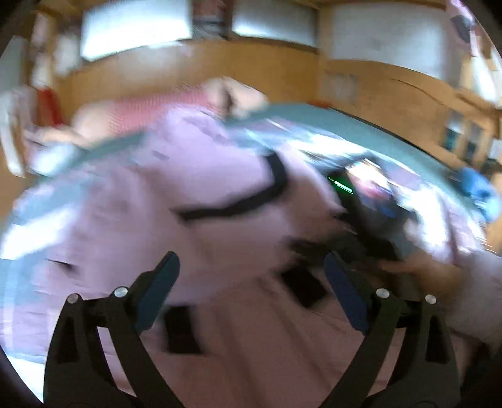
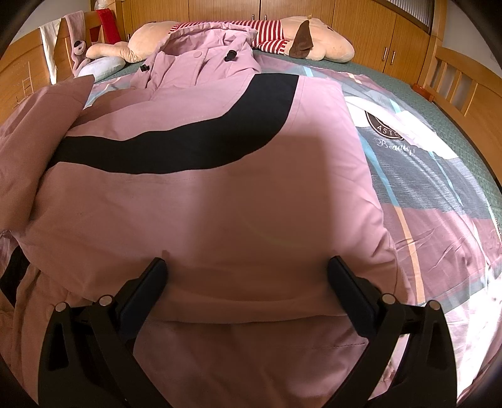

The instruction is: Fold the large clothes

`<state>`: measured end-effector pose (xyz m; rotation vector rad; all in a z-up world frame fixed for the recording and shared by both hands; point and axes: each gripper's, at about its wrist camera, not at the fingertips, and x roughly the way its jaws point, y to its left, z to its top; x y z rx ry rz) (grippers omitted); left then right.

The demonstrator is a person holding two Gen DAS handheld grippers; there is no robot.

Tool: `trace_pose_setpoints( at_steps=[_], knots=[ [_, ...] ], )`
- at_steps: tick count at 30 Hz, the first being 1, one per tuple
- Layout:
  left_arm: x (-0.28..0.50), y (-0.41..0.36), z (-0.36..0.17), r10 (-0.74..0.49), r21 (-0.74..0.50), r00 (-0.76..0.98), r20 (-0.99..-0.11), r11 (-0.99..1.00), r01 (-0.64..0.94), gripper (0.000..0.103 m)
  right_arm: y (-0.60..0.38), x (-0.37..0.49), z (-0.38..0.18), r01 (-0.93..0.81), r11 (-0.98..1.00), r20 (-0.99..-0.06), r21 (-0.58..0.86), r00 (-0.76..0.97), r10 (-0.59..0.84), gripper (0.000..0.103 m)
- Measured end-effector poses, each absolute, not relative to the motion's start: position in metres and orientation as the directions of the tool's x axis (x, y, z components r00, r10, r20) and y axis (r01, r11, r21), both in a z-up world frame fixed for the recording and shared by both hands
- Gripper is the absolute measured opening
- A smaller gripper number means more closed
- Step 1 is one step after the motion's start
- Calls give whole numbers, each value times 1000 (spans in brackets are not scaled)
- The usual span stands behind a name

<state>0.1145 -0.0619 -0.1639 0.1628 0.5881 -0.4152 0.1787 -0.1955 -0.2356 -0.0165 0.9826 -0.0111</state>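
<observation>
A large pink padded jacket [image 2: 219,194] with a curved black stripe [image 2: 188,131] lies on the bed, its hood toward the pillows. My right gripper [image 2: 248,266] is open just above the jacket's lower part, holding nothing. The left wrist view is blurred by motion. There the jacket [image 1: 157,194] fills the middle, and my left gripper [image 1: 251,266] is open above it and empty. The right gripper's body with a green light [image 1: 360,194] and a hand show at the right in the left wrist view.
The bed has a patterned pink, grey and blue cover [image 2: 439,188] over a green sheet. A plush toy in a red striped shirt [image 2: 282,34] lies at the head. Wooden wardrobes [image 2: 360,18] and a wooden bed frame [image 2: 464,91] surround the bed.
</observation>
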Motion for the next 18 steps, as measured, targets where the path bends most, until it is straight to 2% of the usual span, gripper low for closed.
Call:
trace_pose_setpoints(
  at_steps=[2,3,5,6,8,10,13,15,17,18],
  knots=[
    [132,-33,-156,-167,51,820,-547,971,232,98,-195,179,-236,2,1000,-832,-19,555,-17,102],
    [147,-5,-154,-52,32,826,-562,996,84,99,-195,179,-236,2,1000,-832,-19,555,-17,102],
    [169,42,-160,68,-39,781,-621,992,-117,100,-195,178,-236,2,1000,-832,-20,555,-18,102],
    [178,71,-168,82,-109,745,-662,973,-204,100,-195,178,-236,2,1000,-832,-20,555,-18,102],
    [188,129,-192,-37,-350,698,-715,883,-312,100,-195,179,-235,2,1000,-832,-21,554,-18,102],
    [191,165,-213,-142,-511,680,-720,771,-380,98,-195,179,-234,3,1000,-832,-19,554,-17,102],
    [193,183,-221,-189,-573,676,-712,713,-405,98,-196,176,-225,4,1000,-824,6,566,3,102],
    [195,182,-222,-239,-610,681,-692,698,-375,98,-195,172,-212,-31,995,-803,95,589,95,102],
    [200,174,-225,-354,-672,671,-651,680,-294,92,-189,168,-200,-88,981,-784,170,592,189,102],
    [201,168,-226,-396,-694,665,-633,671,-261,84,-186,167,-196,-113,976,-777,187,590,217,102]
  ],
)
